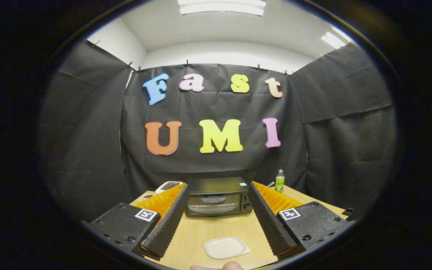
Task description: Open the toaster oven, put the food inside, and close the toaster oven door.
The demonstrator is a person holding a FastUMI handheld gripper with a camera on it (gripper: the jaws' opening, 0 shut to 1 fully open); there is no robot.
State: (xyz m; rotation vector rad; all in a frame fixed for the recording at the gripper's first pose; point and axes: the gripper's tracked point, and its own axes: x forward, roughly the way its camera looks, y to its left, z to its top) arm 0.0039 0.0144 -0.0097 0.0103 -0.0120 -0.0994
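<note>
The black toaster oven (218, 197) sits at the far end of the wooden table (193, 232), door closed, framed between the fingertips. The gripper (218, 191) is spread wide, holding nothing. A white plate (225, 247) lies near, between the fingers. A green bottle (279, 180) stands far right.
</note>
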